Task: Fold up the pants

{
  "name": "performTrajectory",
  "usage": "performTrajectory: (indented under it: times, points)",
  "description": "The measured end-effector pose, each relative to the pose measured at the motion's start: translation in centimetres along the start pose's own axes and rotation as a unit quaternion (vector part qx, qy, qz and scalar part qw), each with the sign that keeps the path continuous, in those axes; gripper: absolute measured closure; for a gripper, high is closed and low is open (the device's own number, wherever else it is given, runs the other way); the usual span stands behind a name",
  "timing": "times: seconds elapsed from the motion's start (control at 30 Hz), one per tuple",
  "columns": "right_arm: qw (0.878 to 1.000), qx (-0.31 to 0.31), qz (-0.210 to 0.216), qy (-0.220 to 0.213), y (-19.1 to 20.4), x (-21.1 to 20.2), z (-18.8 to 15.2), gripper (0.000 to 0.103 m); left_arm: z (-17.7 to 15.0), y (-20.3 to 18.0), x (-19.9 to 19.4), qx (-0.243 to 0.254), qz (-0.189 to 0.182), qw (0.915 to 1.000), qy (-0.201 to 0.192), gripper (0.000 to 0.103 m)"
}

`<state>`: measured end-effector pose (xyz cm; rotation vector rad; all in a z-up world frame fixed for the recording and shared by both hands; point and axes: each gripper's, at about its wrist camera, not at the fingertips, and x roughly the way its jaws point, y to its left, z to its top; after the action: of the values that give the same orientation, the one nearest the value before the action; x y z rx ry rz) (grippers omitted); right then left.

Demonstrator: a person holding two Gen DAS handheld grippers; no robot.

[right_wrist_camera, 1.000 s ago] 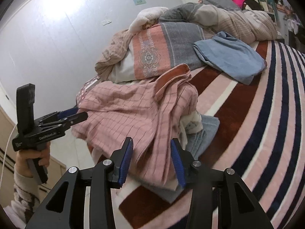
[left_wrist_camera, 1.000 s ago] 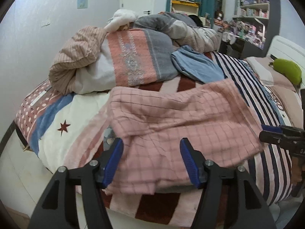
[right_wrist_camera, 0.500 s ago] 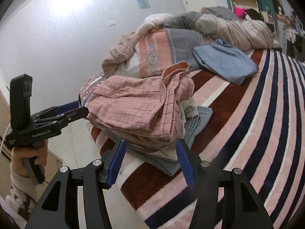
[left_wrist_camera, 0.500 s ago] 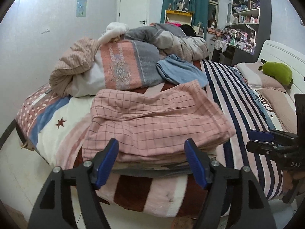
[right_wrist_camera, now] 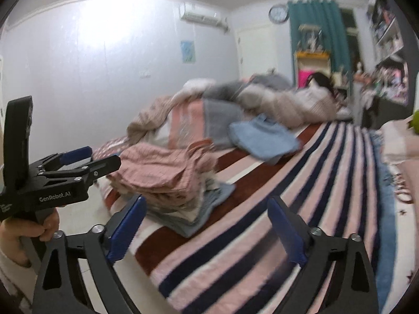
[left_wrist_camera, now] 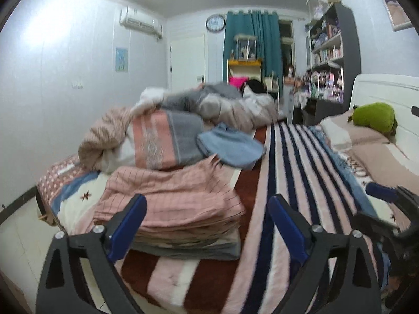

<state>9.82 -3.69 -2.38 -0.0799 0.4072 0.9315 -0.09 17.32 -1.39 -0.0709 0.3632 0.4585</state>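
The pink checked pants (left_wrist_camera: 172, 198) lie folded on top of a stack of folded clothes near the bed's front left edge; they also show in the right wrist view (right_wrist_camera: 162, 167). My left gripper (left_wrist_camera: 207, 219) is open and empty, held back from the stack. My right gripper (right_wrist_camera: 207, 225) is open and empty, off to the right of the stack. The left gripper also shows from the side in the right wrist view (right_wrist_camera: 89, 159), and the right gripper's tip shows at the right edge of the left wrist view (left_wrist_camera: 382, 196).
A striped blanket (left_wrist_camera: 296, 183) covers the bed. Bundled quilts (left_wrist_camera: 167, 136) and a blue garment (left_wrist_camera: 230, 146) lie behind the stack. A green plush (left_wrist_camera: 374, 116) sits on pillows by the white headboard. Shelves (left_wrist_camera: 327, 60) stand at the back right.
Both grippers have pulled back and up from the pants and opened wider. The pants stay folded on the stack.
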Motion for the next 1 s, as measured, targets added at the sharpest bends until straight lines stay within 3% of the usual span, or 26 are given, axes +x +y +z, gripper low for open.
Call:
performTrajectory:
  times: [0.07, 0.23, 0.43, 0.67, 1.0]
  points:
    - [1.000, -0.002, -0.007, -0.029, -0.5, -2.4, -0.8, 0.001, 0.0, -1.7, -1.3, -0.002, 0.004, 0.9995, -0.030, 0.001]
    - [0.996, 0.003, -0.046, -0.079, -1.5, -5.9, -2.9, 0.001, -0.4, -4.5, -2.7, 0.008, 0.008, 0.9977, -0.067, 0.001]
    - [0.994, 0.003, -0.065, -0.087, -2.6, -6.8, -3.6, 0.001, -0.8, -5.7, -2.7, 0.012, -0.003, 0.9973, -0.072, 0.001]
    - [0.993, 0.059, -0.065, -0.080, -4.9, -7.0, -4.3, 0.001, -1.1, -5.9, -2.2, 0.019, 0.001, 0.9975, -0.068, 0.001]
    - [0.992, 0.052, -0.079, -0.087, -4.4, -7.8, -4.5, 0.001, -1.6, -5.5, -2.2, 0.019, 0.001, 0.9979, -0.062, 0.001]
